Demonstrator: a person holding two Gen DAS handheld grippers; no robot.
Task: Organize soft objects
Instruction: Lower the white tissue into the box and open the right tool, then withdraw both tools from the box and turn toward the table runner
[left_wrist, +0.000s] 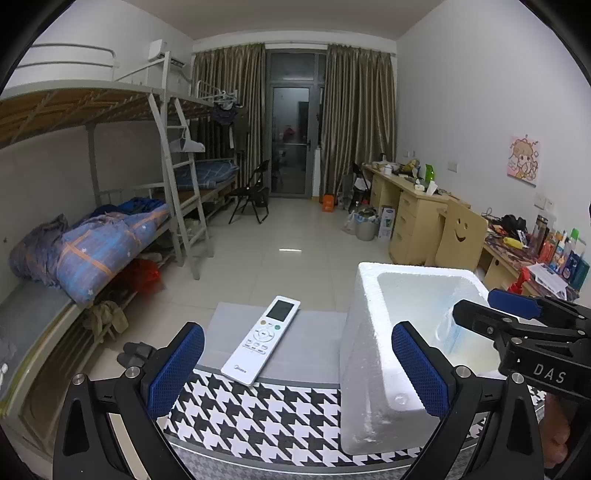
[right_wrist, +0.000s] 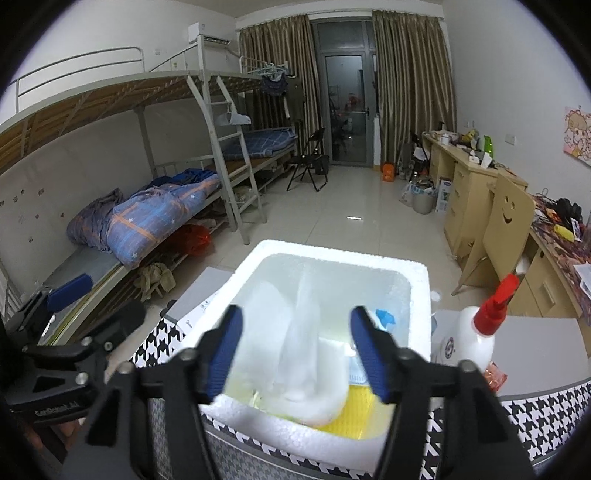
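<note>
Jaws, right gripper (right_wrist: 295, 350): parted wide above the open white foam box (right_wrist: 421, 291), blue pads clear of the contents, nothing pinched between them.
Jaws, left gripper (left_wrist: 297, 373): spread wide and empty, one blue pad over the near left of the surface, the other in front of the foam box's near corner.
Soft object: a white, blurred cloth-like bundle (right_wrist: 306, 350) lies inside the foam box, right under the right gripper; it rests on a yellow textured pad (right_wrist: 360, 413) at the bottom.
Other box contents: a small blue item (right_wrist: 386, 317) by the far right inner wall, too blurred to name.
Foam box position: on the right part of the black-and-white houndstooth surface (left_wrist: 258, 410), tilted a little in the left wrist view.
Remote: a slim white remote control with a dark screen (left_wrist: 262, 339) lies on a grey sheet (left_wrist: 317, 332) left of the foam box, apart from it.
Bottle: a white plastic bottle with a red spray cap (right_wrist: 480, 328) stands just right of the foam box.
Room: bunk beds with a blue quilt (left_wrist: 103, 243) at left, wooden desks (left_wrist: 406, 206) along the right wall.
</note>
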